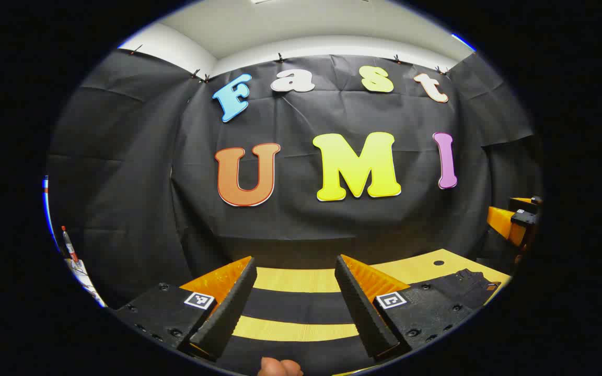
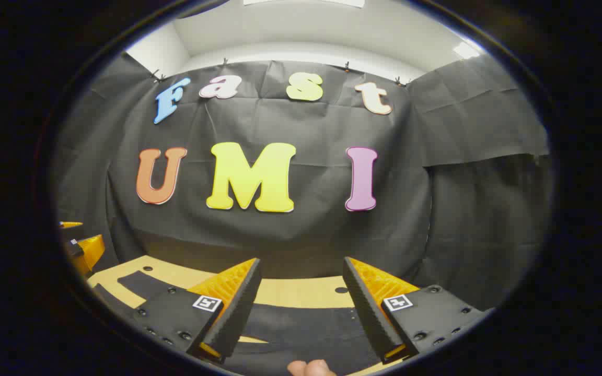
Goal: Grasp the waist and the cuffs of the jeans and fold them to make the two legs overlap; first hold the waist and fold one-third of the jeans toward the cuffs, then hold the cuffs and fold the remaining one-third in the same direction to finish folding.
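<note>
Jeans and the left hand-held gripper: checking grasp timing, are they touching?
Apart. The left gripper view shows the left hand-held gripper open above the jeans, fingers clear.

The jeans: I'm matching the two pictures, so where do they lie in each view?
Left gripper view: the jeans lie as dark bands across the wooden table, low centre, running to the lower right.
Right gripper view: the jeans lie low centre, running to the lower left.
Shared landmark: the round hole in the table.
</note>
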The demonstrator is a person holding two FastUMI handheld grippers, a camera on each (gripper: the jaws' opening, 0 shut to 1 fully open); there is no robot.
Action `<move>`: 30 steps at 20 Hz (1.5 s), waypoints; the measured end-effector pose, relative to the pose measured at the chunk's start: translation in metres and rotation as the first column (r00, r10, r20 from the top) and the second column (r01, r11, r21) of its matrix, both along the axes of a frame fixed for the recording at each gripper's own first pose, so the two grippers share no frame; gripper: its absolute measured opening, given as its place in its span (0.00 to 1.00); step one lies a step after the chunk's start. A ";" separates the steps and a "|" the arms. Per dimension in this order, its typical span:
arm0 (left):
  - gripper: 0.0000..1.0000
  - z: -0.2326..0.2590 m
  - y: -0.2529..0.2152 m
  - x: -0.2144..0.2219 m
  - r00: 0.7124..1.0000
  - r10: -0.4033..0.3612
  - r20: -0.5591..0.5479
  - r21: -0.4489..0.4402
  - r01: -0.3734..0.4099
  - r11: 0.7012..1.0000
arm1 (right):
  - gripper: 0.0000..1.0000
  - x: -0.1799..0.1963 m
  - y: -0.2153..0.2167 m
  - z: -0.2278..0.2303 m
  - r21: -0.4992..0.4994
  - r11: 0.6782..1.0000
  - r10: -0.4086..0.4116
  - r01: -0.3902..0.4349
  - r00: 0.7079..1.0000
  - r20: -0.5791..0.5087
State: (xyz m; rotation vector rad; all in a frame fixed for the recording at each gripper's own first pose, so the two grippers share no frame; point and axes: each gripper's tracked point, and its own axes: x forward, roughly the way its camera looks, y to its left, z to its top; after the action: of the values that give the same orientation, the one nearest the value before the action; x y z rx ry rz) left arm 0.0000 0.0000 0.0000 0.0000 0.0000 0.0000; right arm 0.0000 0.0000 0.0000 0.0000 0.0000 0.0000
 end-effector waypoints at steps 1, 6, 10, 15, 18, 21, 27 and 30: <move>0.96 0.000 0.002 -0.001 1.000 0.002 0.002 0.006 -0.002 1.000 | 0.94 0.000 0.000 0.001 -0.004 1.000 0.003 -0.003 1.000 0.003; 0.88 0.002 0.006 -0.001 1.000 0.009 0.007 0.019 -0.009 1.000 | 0.94 0.003 0.002 0.003 -0.002 1.000 0.016 -0.016 1.000 0.008; 0.96 0.004 0.008 -0.002 1.000 0.011 0.007 0.019 -0.011 1.000 | 0.94 0.003 0.000 0.004 -0.002 1.000 0.014 -0.014 1.000 0.010; 0.96 0.002 0.011 -0.004 1.000 0.018 0.007 0.022 -0.018 1.000 | 0.94 0.000 -0.001 0.002 -0.003 1.000 0.010 -0.010 1.000 0.007; 0.96 0.003 0.018 -0.005 1.000 0.025 0.011 0.025 -0.025 0.999 | 0.96 -0.002 0.002 0.002 -0.005 1.000 0.015 -0.015 1.000 0.009; 0.89 0.001 0.025 -0.007 1.000 0.029 0.007 0.021 -0.029 0.999 | 0.98 -0.005 0.005 0.004 -0.008 1.000 0.029 -0.029 0.999 0.015; 0.98 -0.068 0.056 -0.032 0.971 0.032 -0.236 -0.232 -0.089 0.969 | 0.96 -0.010 0.011 -0.011 -0.010 0.998 0.058 -0.058 0.998 -0.028; 0.98 -0.132 0.081 -0.062 0.896 0.006 -0.445 -0.436 -0.223 0.872 | 0.94 -0.011 0.016 -0.020 -0.017 0.997 0.073 -0.074 0.996 -0.054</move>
State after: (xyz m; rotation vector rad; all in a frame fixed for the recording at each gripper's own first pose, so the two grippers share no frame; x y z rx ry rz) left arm -0.0617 0.0805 -0.1322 -0.5008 0.4489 0.1240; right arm -0.0111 0.0162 -0.0202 -0.0194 0.0538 0.0739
